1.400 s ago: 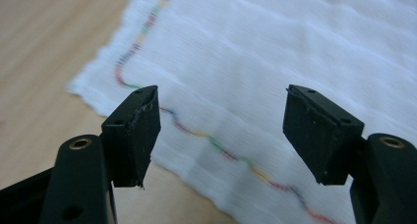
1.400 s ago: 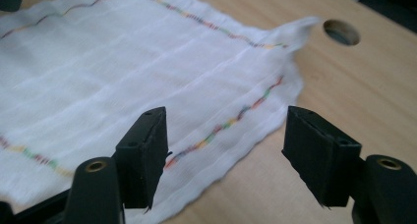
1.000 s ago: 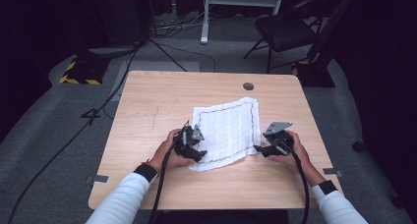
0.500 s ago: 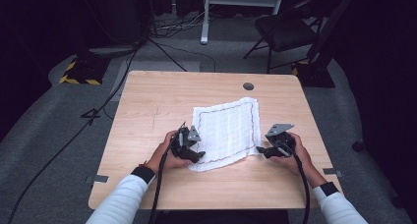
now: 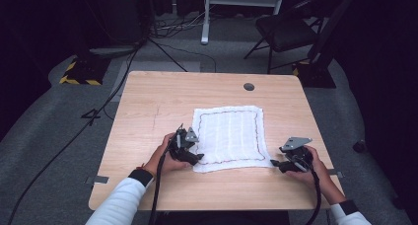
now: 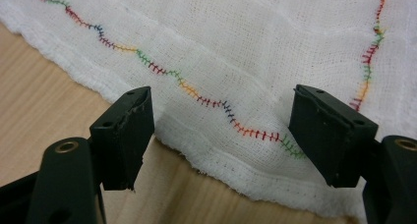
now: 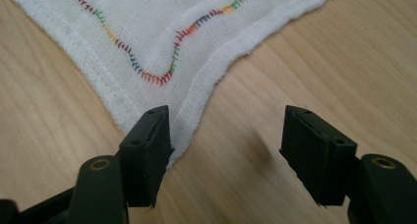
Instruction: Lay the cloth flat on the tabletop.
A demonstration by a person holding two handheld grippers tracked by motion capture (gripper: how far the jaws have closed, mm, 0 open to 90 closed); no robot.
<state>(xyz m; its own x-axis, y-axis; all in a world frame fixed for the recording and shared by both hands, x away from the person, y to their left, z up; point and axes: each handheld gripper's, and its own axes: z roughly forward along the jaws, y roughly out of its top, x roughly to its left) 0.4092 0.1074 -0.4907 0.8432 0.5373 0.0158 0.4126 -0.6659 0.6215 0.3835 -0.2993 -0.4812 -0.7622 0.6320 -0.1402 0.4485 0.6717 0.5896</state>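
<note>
A white square cloth (image 5: 229, 135) with a wavy multicoloured stitched border lies flat on the wooden table (image 5: 157, 101). My left gripper (image 5: 198, 158) sits at the cloth's near left corner. In the left gripper view the left gripper (image 6: 221, 130) is open, its jaws straddling the hem of the cloth (image 6: 255, 47) without pressing on it. My right gripper (image 5: 274, 164) rests at the near right corner. In the right gripper view the right gripper (image 7: 226, 135) is open, and the corner of the cloth (image 7: 162, 32) ends beside its left jaw, with bare wood between the jaws.
A round cable hole (image 5: 249, 87) sits in the table's far right part. Beyond the table stand a dark chair (image 5: 286, 30) and a white frame (image 5: 204, 18), with cables (image 5: 98, 111) on the grey floor. The person's forearms come in over the near edge.
The right gripper has moved right and toward the person, off the cloth's side to its near right corner. The cloth now lies squarer and flatter. The left gripper has hardly moved.
</note>
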